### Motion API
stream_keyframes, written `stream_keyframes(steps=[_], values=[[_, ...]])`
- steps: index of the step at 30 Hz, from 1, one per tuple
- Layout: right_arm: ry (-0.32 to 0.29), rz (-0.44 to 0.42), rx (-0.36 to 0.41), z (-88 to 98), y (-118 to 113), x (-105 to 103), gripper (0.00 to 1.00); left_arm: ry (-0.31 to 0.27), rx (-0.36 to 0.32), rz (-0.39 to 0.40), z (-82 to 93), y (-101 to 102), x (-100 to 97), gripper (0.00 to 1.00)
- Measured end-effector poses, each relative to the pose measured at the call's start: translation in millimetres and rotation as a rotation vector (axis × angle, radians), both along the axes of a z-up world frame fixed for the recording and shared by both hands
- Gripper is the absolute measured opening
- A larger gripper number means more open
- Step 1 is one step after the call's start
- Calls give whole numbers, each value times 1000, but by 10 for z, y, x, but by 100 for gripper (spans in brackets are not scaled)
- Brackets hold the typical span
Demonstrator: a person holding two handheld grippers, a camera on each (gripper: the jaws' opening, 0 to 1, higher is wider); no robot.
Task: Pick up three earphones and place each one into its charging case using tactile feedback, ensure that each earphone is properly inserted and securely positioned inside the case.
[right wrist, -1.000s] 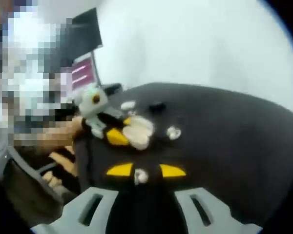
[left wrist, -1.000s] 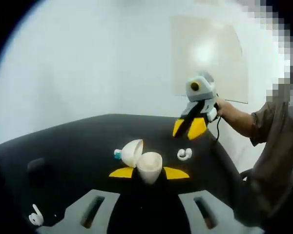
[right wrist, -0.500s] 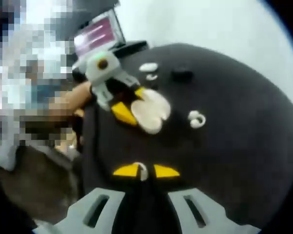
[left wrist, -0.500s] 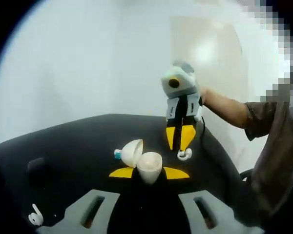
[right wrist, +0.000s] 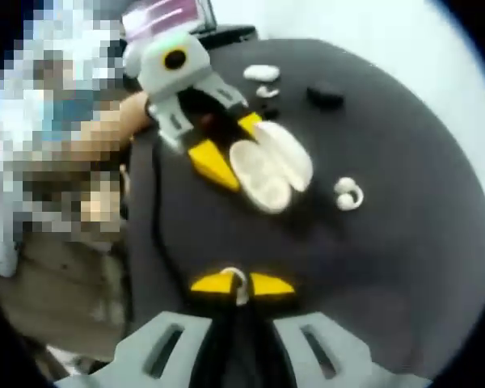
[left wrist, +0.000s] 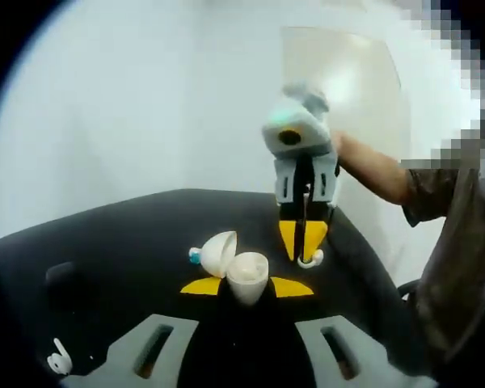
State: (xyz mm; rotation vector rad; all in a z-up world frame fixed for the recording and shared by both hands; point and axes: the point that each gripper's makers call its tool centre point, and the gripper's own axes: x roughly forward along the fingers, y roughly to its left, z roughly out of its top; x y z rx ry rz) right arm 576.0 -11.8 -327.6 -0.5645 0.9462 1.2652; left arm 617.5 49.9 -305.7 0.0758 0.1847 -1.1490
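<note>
A small white earphone [right wrist: 238,283] is pinched between the yellow tips of the right hand-held gripper [right wrist: 241,284], just above the black bench [right wrist: 404,267]. In the left gripper view the same earphone [left wrist: 309,259] is seen at the tips of that gripper, which points straight down, so it seems to have just been grabbed for lifting. The white case [left wrist: 246,276] is held by the left hand-held gripper [left wrist: 246,286], whose yellow tips are clamped on its two sides. The lid [left wrist: 218,252] is tipped open to the side, so the cup is kept steady and open for an earphone to be dropped in. In the right gripper view the open case [right wrist: 271,171] is seen a little way off from the held earphone, with bare bench between them, so there is room for the trip across. Another earphone [right wrist: 348,195] is left lying on the bench near the case, and one more [left wrist: 60,358] is seen close to the bench edge, where it could be knocked off. Two small things, one white [right wrist: 262,73] and one dark [right wrist: 324,97], are left near the far edge, well away from the work. No earphone can be seen inside the case yet.
</note>
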Motion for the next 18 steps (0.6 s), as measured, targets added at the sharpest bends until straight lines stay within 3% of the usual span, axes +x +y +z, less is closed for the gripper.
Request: stream_keyframes(steps=[5, 7, 9, 11, 13, 16, 18], values=[[-57, -103, 253, 285, 65, 101, 5, 3, -1, 0, 0, 0, 2, 18], [-97, -119, 278, 313, 47, 131, 5, 2, 0, 0, -1, -1, -1, 18], [-222, -141, 366, 435, 91, 237, 5, 1, 0, 1, -3, -1, -2, 18], [-359, -234, 541, 664, 188, 346, 5, 3, 0, 2, -3, -1, 2, 18], [-436, -308, 655, 750, 239, 368, 5, 3, 1, 2, -4, 0, 3, 18], [-554, -345, 650, 666, 277, 382, 5, 5, 1, 3, -4, 2, 9, 18], [-644, -339, 597, 586, 300, 410, 5, 5, 1, 3, -5, 4, 7, 18]])
